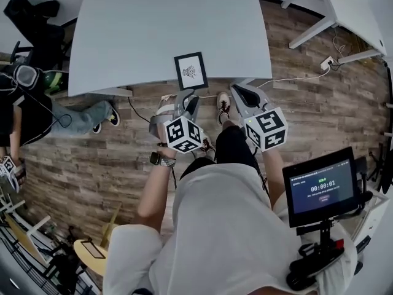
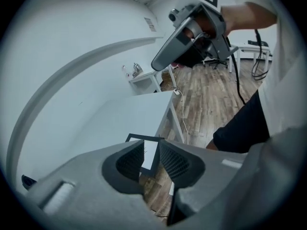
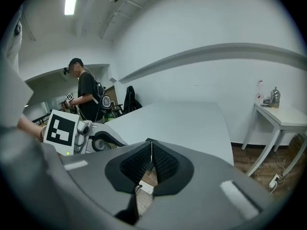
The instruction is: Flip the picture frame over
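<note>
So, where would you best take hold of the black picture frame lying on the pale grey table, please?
The black picture frame lies flat, face up, at the pale grey table's front edge, so probably pinch its near rail, coming in low from in front of that edge.

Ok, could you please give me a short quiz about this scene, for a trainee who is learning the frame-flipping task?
1. True or false: the picture frame lies flat on the table with its drawing facing up.
2. Compare the left gripper and the right gripper. Which one has its jaws apart? A) the left one B) the right one C) both
3. Fill in the missing word: the picture frame lies at the table edge that is ____ to the person.

Key
1. True.
2. A. The left jaws stand apart with nothing between them. The right jaws meet at the tips and hold nothing.
3. Nearest.
</note>
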Available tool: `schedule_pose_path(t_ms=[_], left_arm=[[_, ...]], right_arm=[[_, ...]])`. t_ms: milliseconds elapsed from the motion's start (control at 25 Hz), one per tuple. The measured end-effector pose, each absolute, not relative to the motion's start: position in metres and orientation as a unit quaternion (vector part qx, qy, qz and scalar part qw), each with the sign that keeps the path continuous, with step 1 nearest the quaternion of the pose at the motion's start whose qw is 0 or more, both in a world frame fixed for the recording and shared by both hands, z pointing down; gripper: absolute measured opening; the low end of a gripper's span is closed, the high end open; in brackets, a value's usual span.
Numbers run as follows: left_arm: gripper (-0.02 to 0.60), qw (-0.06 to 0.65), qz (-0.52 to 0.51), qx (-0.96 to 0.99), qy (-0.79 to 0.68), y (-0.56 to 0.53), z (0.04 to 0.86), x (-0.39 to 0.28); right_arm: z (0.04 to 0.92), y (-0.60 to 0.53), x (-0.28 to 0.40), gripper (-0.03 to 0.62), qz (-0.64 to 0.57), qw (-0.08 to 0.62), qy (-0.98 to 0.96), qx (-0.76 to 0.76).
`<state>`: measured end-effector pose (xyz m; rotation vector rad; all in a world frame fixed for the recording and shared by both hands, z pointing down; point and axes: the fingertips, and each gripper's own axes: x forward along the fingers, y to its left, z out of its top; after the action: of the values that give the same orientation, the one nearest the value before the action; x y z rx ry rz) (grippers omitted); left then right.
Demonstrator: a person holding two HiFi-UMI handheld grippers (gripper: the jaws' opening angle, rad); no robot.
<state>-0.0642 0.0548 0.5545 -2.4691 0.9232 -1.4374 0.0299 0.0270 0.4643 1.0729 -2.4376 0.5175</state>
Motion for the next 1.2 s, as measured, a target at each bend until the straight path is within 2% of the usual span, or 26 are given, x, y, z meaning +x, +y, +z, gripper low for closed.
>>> schedule_pose_path(t_ms=[400,880,1120,1200], left_arm=[[0.098,0.110,-0.577,-0.765,0.263,0.051,0.617,-0.079],[0.166,0.170,-0.618,-0.728,0.242,0.045,0.663,-0.089],[0.163,0.203,-0.623,-0.712,0.252,0.034,0.660,-0.092],[0.117,0.197,-0.619,-0.715,0.257,0.033,0.659,-0.092]], right_arm=[[0.509,0.026,0.031,0.008,0.209,0.236,-0.870,0.379],[0.547,0.038,0.019,0.008,0.237,0.260,-0.865,0.357],[0.547,0.038,0.021,0.008,0.238,0.258,-0.864,0.360],[0.547,0.037,0.020,0.008,0.239,0.258,-0.864,0.360]])
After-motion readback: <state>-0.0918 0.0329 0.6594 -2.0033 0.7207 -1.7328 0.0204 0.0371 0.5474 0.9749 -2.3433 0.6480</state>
